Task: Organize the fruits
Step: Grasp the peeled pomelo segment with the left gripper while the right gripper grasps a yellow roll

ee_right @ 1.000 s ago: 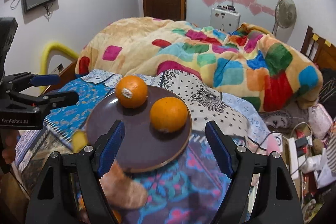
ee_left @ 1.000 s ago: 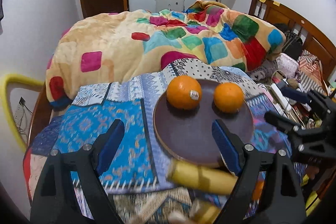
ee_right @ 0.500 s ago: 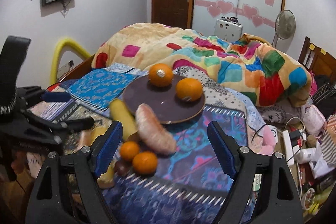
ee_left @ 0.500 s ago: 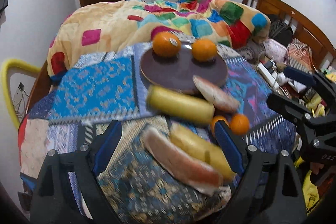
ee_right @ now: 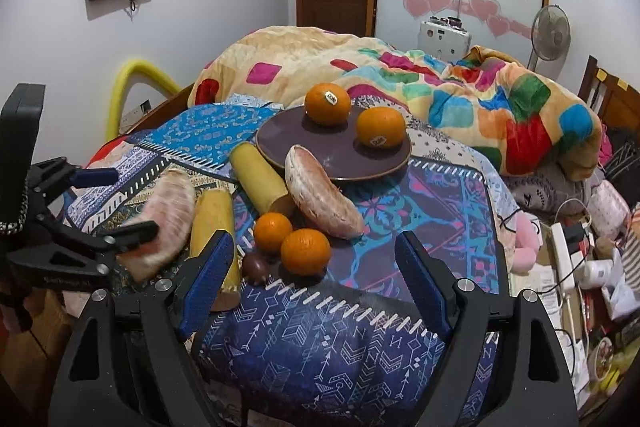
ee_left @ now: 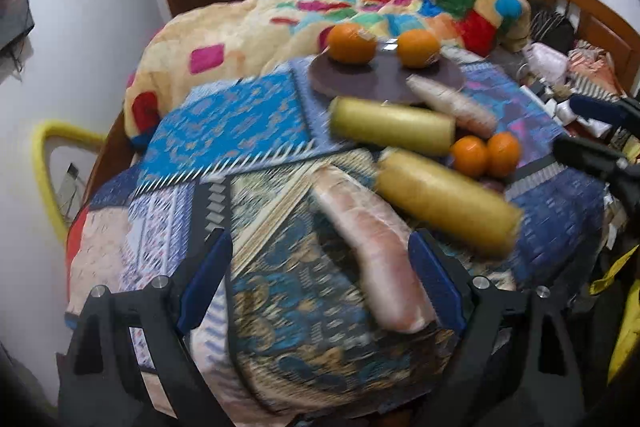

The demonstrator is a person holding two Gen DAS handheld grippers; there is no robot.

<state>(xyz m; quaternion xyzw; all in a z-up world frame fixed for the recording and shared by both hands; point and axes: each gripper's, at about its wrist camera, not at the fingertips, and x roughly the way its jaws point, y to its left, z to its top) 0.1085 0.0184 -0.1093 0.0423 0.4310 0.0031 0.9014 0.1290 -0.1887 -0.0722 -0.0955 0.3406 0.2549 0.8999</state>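
The left gripper [ee_left: 320, 267] hangs over the near edge of a patterned cloth [ee_left: 224, 123], jaws spread wide with nothing between them. A pale pink fruit piece [ee_left: 372, 247] lies just ahead of the jaws (blurred), beside a yellow roll [ee_left: 448, 203]. Farther off lie a second yellow roll [ee_left: 392, 125], another pink piece [ee_left: 452, 105] and two small oranges [ee_left: 486, 155] touching each other. Two big oranges [ee_left: 352, 43] sit on a dark plate [ee_left: 380, 83]. The right gripper [ee_left: 600, 135] shows at the right edge.
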